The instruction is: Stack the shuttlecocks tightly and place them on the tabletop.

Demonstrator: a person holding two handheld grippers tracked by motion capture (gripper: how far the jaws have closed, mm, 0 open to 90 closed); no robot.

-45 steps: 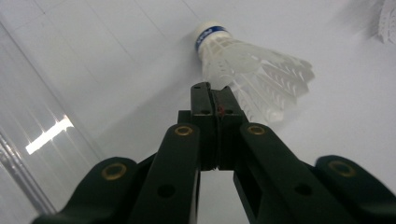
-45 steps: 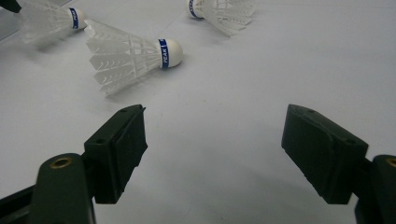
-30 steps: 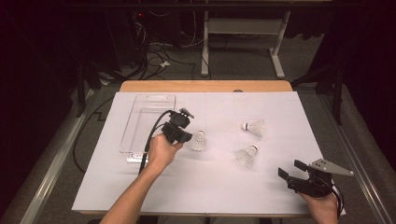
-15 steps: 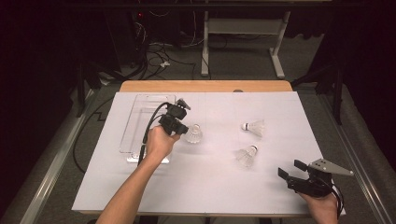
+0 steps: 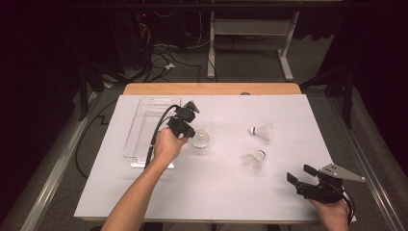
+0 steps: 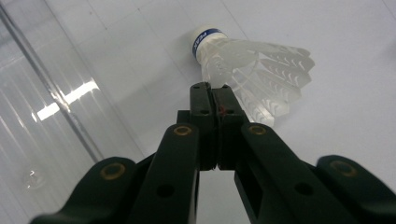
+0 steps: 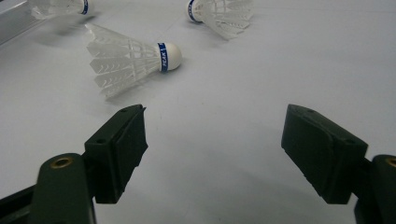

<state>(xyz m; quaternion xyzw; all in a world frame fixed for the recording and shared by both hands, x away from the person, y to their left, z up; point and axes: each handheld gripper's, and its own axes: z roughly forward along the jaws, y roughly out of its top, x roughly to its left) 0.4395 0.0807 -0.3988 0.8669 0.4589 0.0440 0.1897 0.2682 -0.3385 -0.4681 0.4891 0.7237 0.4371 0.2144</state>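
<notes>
The left gripper point(image 5: 186, 126) hung over the white sheet point(image 5: 216, 192) just right of the clear tray point(image 5: 144, 126), its jaws clenched on the feather skirt of a shuttlecock point(image 5: 200, 139). In the left gripper view the two black jaws met with no gap between them, pinching the edge of the white feathers of that shuttlecock point(image 6: 247, 65), whose cork with its blue band pointed away up the frame; the tray point(image 6: 42, 116) lay just to its left there. Whether the shuttlecock was lifted off the sheet or touching it could not be told. Two more shuttlecocks lay on their sides on the right half of the sheet, well apart from the held one: the far one point(image 5: 261, 131) with its cork to the left, the near one point(image 5: 253, 160) with its cork up and to the right. The right gripper point(image 5: 308, 183) sat at the sheet's near right corner, low over it, its jaws released and spread wide with nothing between them. In the right gripper view the near shuttlecock point(image 7: 130, 58) lay ahead of the left jaw, not touching it, with the far one point(image 7: 219, 11) beyond and the held one point(image 7: 65, 7) at the top left edge.
</notes>
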